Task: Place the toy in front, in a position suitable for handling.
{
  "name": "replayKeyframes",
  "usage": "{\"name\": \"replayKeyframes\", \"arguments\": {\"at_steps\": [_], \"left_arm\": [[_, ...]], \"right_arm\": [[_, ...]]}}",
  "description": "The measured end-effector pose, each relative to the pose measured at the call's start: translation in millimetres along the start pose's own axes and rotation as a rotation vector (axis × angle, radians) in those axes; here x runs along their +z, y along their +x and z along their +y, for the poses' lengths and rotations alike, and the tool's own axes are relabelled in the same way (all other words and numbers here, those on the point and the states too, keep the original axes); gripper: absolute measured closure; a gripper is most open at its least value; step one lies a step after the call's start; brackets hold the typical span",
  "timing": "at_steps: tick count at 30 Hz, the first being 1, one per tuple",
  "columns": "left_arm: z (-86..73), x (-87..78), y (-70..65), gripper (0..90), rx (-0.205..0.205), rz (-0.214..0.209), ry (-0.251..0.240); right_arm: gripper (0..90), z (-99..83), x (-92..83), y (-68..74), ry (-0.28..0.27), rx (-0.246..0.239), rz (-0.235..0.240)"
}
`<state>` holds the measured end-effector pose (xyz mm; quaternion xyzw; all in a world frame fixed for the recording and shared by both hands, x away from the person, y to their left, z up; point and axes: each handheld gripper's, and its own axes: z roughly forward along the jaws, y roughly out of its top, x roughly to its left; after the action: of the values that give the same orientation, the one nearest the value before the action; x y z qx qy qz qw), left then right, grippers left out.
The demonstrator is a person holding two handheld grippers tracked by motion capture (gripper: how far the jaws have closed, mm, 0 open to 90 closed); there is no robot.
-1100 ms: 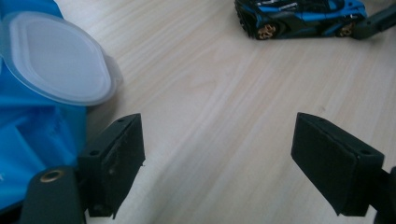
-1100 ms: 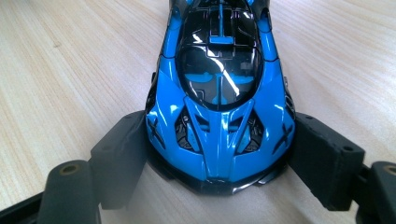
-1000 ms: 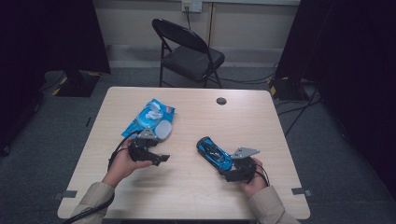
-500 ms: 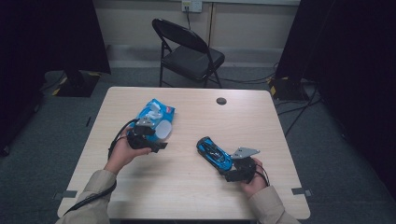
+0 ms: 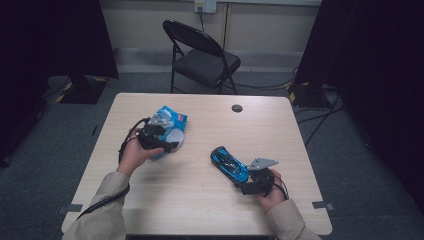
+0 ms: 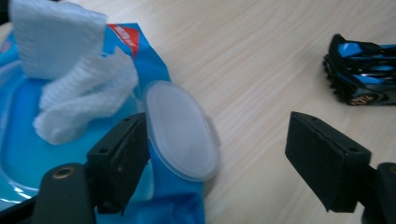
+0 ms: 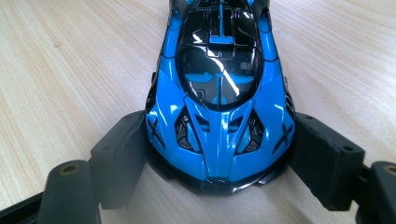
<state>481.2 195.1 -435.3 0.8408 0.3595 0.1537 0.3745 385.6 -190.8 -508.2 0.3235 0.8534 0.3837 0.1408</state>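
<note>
1. High view: the left gripper [image 5: 167, 145] is hovering over the near edge of the blue wipes pack [image 5: 170, 127], which is lying on the left half of the wooden table [image 5: 200, 210]. The right gripper [image 5: 245, 180] is sitting at the rear end of the blue toy car [image 5: 229, 163], right of centre; pack and car are lying well apart.
2. Left gripper view: the left gripper [image 6: 224, 163] is standing wide, and its jaws have just been closing a little. The pack's clear flip lid [image 6: 180, 133] is lying folded open between them, touching or just beside the left-hand jaw in this view; the other jaw is standing over bare table, clear of it. The pads are not pressing on anything.
3. Same view: a white wipe [image 6: 70, 74] is sticking up out of the pack [image 6: 18, 140], beyond the left-hand jaw. The car [image 6: 362, 70] is showing at the far right.
4. Right gripper view: the right gripper [image 7: 219, 168] is bracketing the car [image 7: 219, 93] at one end, both jaws sitting against its flanks, spread as wide as the body. The car is resting with its wheels down on the table.
</note>
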Motion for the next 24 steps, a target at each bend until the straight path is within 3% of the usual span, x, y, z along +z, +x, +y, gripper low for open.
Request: {"name": "replayKeyframes", "arguments": {"at_steps": [7,13,17,18,24], "left_arm": [[6.3,-1.0,10.0,23.1,-0.038,0.029,-0.002],[9.8,-4.2,15.6,23.1,-0.029,0.055,-0.008],[11.3,-3.7,20.9,23.1,-0.048,0.067,-0.01],[12.6,-2.4,23.6,24.8,-0.033,0.079,0.0],[14.0,4.1,30.7,31.4,-0.051,0.105,-0.002]], "right_arm": [[23.4,0.0,-0.1,0.1,0.001,0.001,0.0],[23.4,0.0,0.0,0.0,0.0,0.0,0.0],[23.4,0.0,0.0,0.0,0.0,0.001,0.0],[23.4,0.0,-0.1,0.1,0.0,0.001,0.0],[23.4,0.0,-0.1,0.1,0.0,0.002,0.0]]}}
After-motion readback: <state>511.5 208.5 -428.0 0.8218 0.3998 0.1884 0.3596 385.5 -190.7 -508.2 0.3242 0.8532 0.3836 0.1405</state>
